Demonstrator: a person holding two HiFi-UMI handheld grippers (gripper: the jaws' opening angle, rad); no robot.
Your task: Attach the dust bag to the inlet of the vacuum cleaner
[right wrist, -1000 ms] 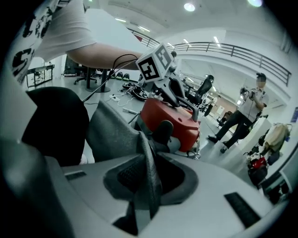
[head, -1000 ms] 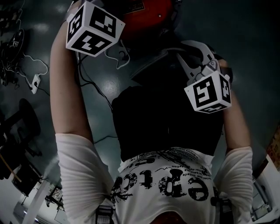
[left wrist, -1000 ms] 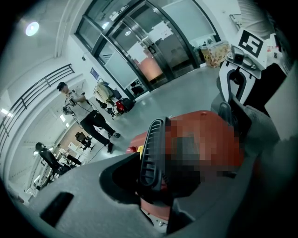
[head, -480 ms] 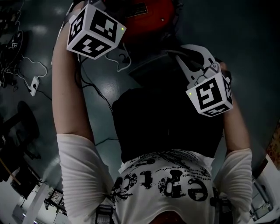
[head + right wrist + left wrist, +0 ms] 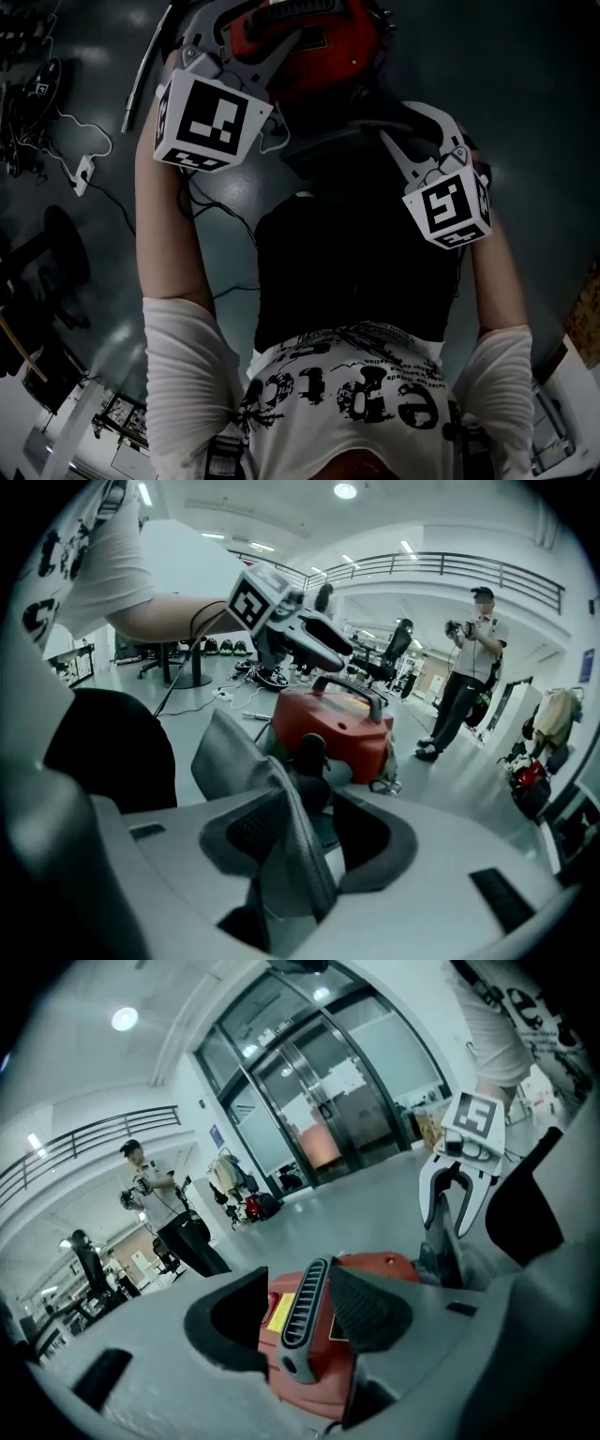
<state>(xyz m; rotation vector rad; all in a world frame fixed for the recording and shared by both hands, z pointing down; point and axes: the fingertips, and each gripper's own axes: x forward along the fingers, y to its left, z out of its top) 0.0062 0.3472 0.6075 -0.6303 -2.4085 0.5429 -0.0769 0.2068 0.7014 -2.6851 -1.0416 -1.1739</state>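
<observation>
The red vacuum cleaner (image 5: 314, 42) stands on the floor in front of me. My left gripper (image 5: 300, 1314) straddles its grey ribbed handle (image 5: 302, 1307); its jaws have just been opening, and a gap shows between the left pad and the handle. My right gripper (image 5: 309, 841) has also just been opening. The grey fabric dust bag (image 5: 239, 757) runs up between its jaws, leaning on the left pad with open space on the right. The bag reaches toward the vacuum's black inlet (image 5: 310, 752). In the head view the right gripper (image 5: 389, 122) sits below and right of the vacuum.
A person holding a device stands beyond the vacuum (image 5: 472, 663). White cables and a power strip (image 5: 84, 167) lie on the floor at left, beside a black office chair (image 5: 47, 262). Glass doors (image 5: 319, 1101) close the far side of the hall.
The left gripper's marker cube has shifted down the head view and rolled, and more of the vacuum's top and handle shows. The right gripper has hardly moved.
</observation>
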